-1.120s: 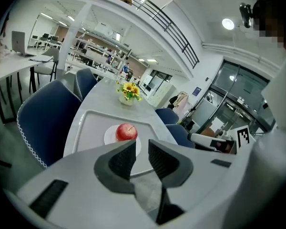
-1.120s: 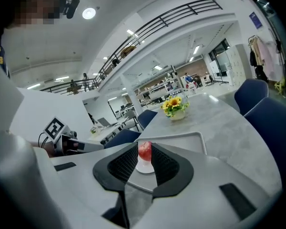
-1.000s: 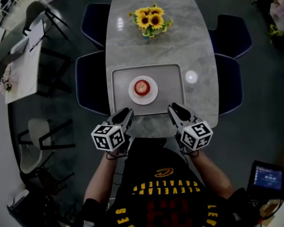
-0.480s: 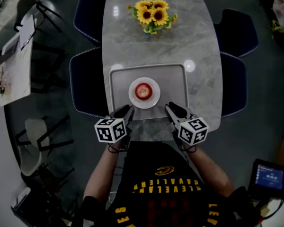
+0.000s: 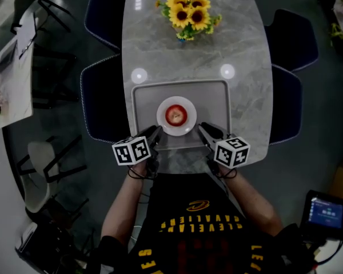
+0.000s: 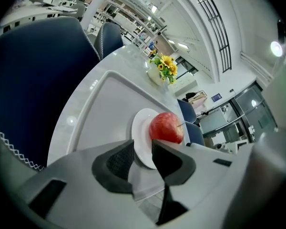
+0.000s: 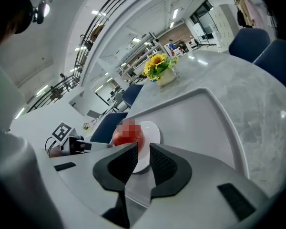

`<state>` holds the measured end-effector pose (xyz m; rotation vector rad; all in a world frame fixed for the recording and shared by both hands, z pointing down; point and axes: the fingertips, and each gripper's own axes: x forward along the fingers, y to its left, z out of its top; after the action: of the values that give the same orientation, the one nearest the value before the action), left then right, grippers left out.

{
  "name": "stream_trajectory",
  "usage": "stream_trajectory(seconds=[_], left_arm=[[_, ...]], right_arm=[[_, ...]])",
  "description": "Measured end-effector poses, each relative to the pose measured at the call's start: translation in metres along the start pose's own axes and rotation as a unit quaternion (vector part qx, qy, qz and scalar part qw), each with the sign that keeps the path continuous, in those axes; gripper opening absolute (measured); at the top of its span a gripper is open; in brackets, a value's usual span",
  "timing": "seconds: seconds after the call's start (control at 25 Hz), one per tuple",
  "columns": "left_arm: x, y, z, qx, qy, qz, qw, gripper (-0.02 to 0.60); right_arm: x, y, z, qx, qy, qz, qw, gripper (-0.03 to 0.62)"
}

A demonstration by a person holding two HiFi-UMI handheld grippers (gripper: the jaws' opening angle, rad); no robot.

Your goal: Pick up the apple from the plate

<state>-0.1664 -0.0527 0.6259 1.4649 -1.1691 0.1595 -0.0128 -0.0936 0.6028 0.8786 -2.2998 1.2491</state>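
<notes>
On the gray stone bench (image 5: pixel 160 44) we see a flat gray tray (image 5: pixel 140 96). A small white plate (image 5: pixel 163 125) sits in the middle of the tray. A red apple (image 5: pixel 175 115) sits on the middle of the plate, with a thin stem sticking out.

We hold one tool in each hand. Our left hand-held gripper (image 5: pixel 154 133) is at the near left side of the plate. Our right hand-held gripper (image 5: pixel 204 130) is at the near right side of the plate. Both tips reach over the near edge of the tray and point in at the plate. The apple lies between them, a bit farther off, and neither one touches it.

From the left gripper view, the two black pads (image 6: pixel 119 160) are spread a little, with a small gap. Only the plate's edge and the tray show through the gap. The apple is just past the tips. From the right gripper view, the pads are spread a little too, and they pinch nothing. The plate shows past that gap, and the apple is a bit to its left.

At the far end of the bench stands a bunch of yellow sunflowers (image 5: pixel 191 13). Two bright spots of light (image 5: pixel 138 75) shine on the bench by the far corners of the tray. Dark blue chairs (image 5: pixel 100 96) stand on the left and right of the bench.
</notes>
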Motion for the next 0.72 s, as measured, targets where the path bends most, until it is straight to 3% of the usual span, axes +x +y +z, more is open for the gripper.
stream_trajectory(seconds=[0.24,0.72], left_arm=[[0.01,0.007,-0.001,-0.03,0.025,-0.009,0.9992,0.117],[0.01,0.005,-0.006,-0.055,0.048,-0.027,0.997,0.117]], right_arm=[[0.018,-0.014,-0.013,0.062,0.033,-0.012,0.997,0.075],[0.027,-0.015,-0.021,0.102,0.049,-0.027,0.993,0.076]])
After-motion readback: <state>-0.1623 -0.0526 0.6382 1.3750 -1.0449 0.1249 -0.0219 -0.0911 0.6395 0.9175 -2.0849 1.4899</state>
